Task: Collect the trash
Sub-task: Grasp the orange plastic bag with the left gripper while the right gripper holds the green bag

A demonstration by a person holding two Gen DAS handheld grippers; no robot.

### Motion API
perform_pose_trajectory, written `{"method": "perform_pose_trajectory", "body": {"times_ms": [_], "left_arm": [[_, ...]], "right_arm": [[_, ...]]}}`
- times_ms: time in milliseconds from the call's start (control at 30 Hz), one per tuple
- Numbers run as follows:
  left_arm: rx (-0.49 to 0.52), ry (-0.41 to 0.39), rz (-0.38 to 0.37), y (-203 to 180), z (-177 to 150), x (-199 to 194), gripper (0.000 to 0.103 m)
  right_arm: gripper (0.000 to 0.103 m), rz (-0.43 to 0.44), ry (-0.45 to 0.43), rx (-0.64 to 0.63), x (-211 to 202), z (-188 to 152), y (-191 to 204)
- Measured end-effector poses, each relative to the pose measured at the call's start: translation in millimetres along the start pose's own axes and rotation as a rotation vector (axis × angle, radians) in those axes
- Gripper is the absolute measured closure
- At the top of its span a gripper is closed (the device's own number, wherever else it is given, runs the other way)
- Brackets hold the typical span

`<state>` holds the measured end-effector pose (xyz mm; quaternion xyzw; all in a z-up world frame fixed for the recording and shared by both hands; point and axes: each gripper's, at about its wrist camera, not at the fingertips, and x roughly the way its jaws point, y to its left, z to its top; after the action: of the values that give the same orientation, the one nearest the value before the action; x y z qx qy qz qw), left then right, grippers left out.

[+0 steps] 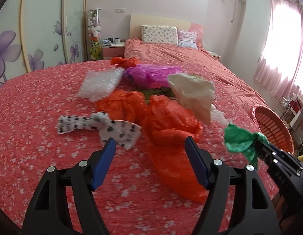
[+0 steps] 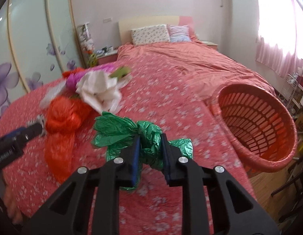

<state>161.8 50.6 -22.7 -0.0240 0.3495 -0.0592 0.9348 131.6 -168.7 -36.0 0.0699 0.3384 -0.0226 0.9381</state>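
While right claw (image 2: 150, 137) grips green bag (image 2: 120, 131), basket (image 2: 255, 121) empty; left claw (image 1: 150, 142) released.

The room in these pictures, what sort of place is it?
A bedroom, most likely in a home: a big bed with pillows at the headboard, a flowered wardrobe beside it, and pink curtains over the window.

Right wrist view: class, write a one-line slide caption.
Right hand-held gripper clamps green plastic bag beside the basket.

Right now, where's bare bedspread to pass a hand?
Free: the strip between the green bag and the basket, and the stretch toward the pillows. Crowded: the trash pile around the orange bag.
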Motion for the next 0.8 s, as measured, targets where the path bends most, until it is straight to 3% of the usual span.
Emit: {"method": "perform_pose_trajectory", "body": {"times_ms": [300, 467, 633, 667, 800], "left_arm": [[0.035, 0.025, -0.002, -27, 1, 12, 0.031], [0.042, 0.103, 0.011, -36, -2, 36, 0.033], [0.034, 0.139, -0.019, -40, -5, 45, 0.059], [0.034, 0.136, -0.031, -40, -5, 44, 0.070], [0.035, 0.112, -0.068, -40, -5, 33, 0.080]], "right_arm": [[0.082, -0.022, 0.001, 0.063, -4, 2, -31], [0.082, -0.019, 0.011, 0.073, -5, -2, -36], [0.082, -0.019, 0.013, 0.082, -7, -4, -40], [0.082, -0.019, 0.012, 0.084, -8, -4, -41], [0.082, -0.018, 0.002, 0.091, -13, -3, -44]]}}
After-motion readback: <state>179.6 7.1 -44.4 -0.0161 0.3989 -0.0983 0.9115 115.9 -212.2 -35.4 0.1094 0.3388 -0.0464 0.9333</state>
